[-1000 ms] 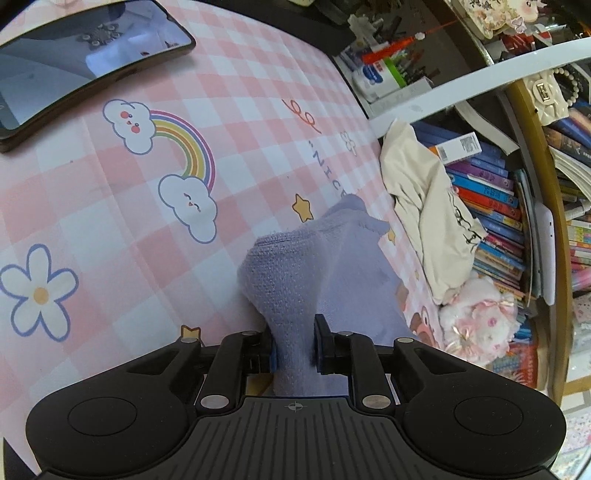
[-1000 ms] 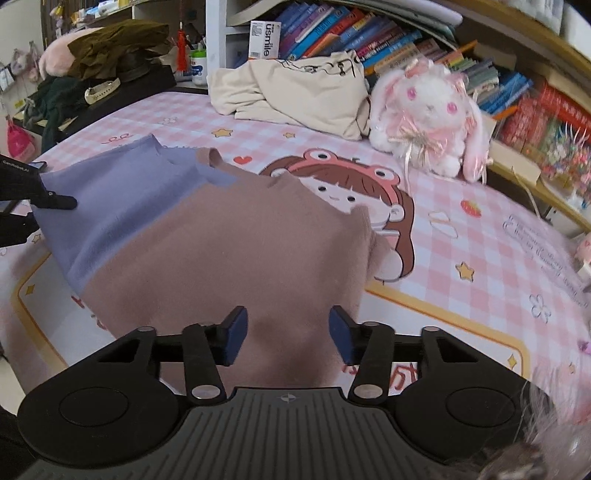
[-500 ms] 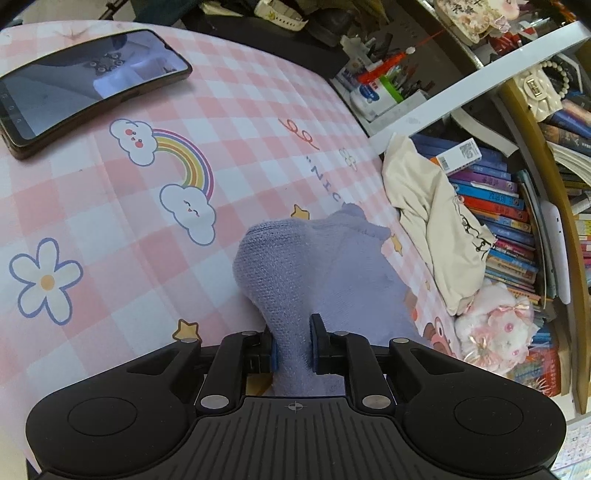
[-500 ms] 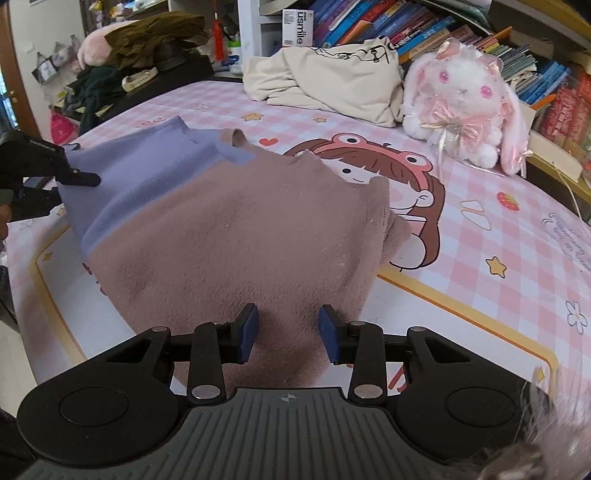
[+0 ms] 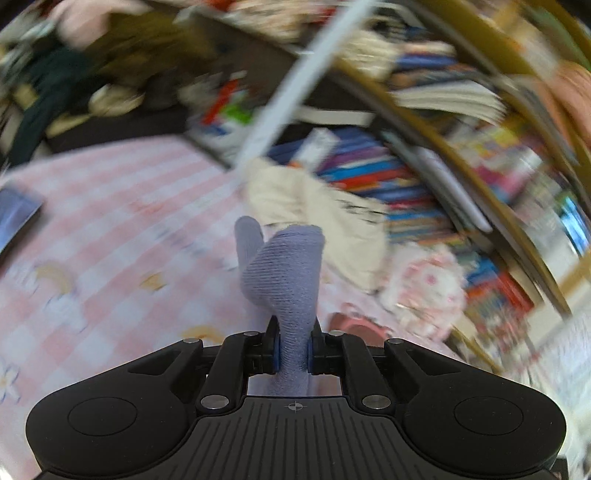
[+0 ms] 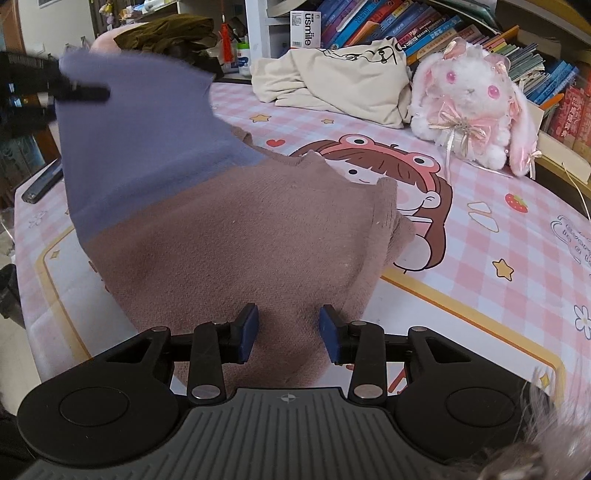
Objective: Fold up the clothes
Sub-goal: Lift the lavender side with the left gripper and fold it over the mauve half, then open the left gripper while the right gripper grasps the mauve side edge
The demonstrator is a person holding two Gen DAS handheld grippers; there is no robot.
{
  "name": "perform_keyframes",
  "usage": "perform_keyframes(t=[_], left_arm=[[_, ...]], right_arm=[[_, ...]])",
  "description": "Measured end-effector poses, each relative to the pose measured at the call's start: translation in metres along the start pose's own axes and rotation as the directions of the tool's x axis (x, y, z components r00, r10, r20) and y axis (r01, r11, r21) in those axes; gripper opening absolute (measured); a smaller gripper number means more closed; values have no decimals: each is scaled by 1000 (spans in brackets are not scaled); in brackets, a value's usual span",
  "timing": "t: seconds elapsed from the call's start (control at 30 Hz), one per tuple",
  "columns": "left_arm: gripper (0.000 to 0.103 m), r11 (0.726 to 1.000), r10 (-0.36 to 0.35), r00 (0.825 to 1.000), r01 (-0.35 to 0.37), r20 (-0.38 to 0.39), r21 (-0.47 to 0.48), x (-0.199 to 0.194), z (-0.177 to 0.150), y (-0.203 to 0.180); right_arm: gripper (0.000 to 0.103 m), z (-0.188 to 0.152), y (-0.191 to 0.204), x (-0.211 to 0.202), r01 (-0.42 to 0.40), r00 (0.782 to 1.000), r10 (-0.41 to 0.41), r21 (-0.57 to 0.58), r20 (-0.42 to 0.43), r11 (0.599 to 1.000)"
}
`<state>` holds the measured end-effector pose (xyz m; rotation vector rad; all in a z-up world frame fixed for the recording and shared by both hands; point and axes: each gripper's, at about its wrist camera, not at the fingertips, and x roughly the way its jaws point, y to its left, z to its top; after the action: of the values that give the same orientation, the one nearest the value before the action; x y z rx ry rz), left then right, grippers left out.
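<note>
A knit sweater, purple on one part and brown on the rest, lies on a pink checked cloth. My left gripper is shut on a bunch of the purple knit and holds it lifted off the table; it shows at the far left of the right wrist view. My right gripper is open, its blue pads either side of the brown hem near me, low over the fabric. The left wrist view is motion-blurred.
A cream garment and a white plush rabbit sit at the back by shelves of books. A dark phone lies at the left table edge. Dark clothes are piled at the back left.
My left gripper has swung upward and toward the shelves, lifting the purple part off the table. My right gripper stays open over the brown hem, slightly closer in.
</note>
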<state>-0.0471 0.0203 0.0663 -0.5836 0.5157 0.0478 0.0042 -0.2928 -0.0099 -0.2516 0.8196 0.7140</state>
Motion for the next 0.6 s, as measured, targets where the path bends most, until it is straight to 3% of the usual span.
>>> perform_keyframes(t=[0.1,0.17,0.3,0.4,0.5,0.6], left_arm=[[11,989,-43,999,44,-12,138,-4,-7,-41],[11,963,-69,997,78,-45,257,-3,-21,-70],[13,856,-68,976,163,-205,491,17,-72,-116],[18,769,27,943,192,-330,609,42,-115,-126],[20,679,86,942,183,-324,711,50,-140,-132],[21,688,78,943,183,-323,702,49,-138,-130]], right_arm=[[36,-1,-1,0,-5,1000,5,2,2,1000],[36,-1,-2,-1,-9,1000,9,5,3,1000],[37,-1,-5,-1,-29,1000,29,8,5,1000],[37,-2,-8,-1,-53,999,53,-3,3,999],[38,0,-12,0,-76,997,76,-10,-6,997],[38,1,-16,0,-91,996,91,2,-6,996]])
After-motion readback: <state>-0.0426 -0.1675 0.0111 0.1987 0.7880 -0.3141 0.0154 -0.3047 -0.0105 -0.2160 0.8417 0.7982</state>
